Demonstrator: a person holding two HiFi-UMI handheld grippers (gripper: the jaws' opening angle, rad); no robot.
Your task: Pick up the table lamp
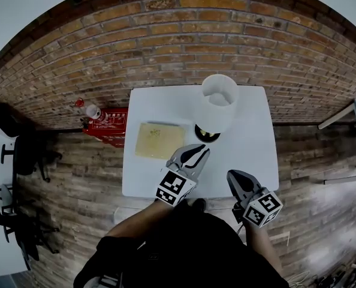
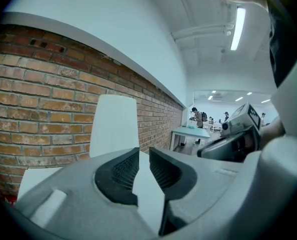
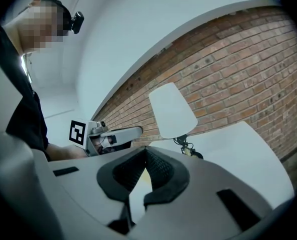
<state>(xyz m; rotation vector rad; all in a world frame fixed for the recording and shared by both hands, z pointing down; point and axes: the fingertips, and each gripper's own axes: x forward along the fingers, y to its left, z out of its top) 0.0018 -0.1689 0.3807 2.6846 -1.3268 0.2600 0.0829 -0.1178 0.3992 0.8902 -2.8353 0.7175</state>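
scene: head view, white table [image 1: 253,161] pushed against a brick wall [image 1: 166,41], wood floor around it.
table lamp [image 1: 217,114]: upright on the table, far half, about 12 o'clock from the table centre and near the wall edge.
lamp parts: white shade [image 1: 220,95] on top, dark round base [image 1: 207,135] with a yellowish ring flat on the tabletop.
left gripper [image 1: 201,152]: over the table mid-area, pointing toward the lamp. The base sits at 12 o'clock from its tips, close, with no contact visible.
left jaws: slightly apart in the left gripper view. A thin slit shows between the ribbed pads, with only tabletop seen through it and nothing held. The shade stands ahead at 11 o'clock.
right gripper [image 1: 231,174]: over the table's near edge, at 5 o'clock from the lamp base and clearly apart from it.
right jaws: tips meet in the right gripper view, closed on nothing. The lamp is ahead at 1 o'clock and the left gripper at 10 o'clock.
yellow sheet [image 1: 159,140]: flat on the table, 9 o'clock from the lamp base and 10 o'clock from the left gripper's tips.
red box [image 1: 110,125]: on the floor off the table's left edge, 9 o'clock, against the wall.
lamp status: standing on the table, not gripped by either tool.
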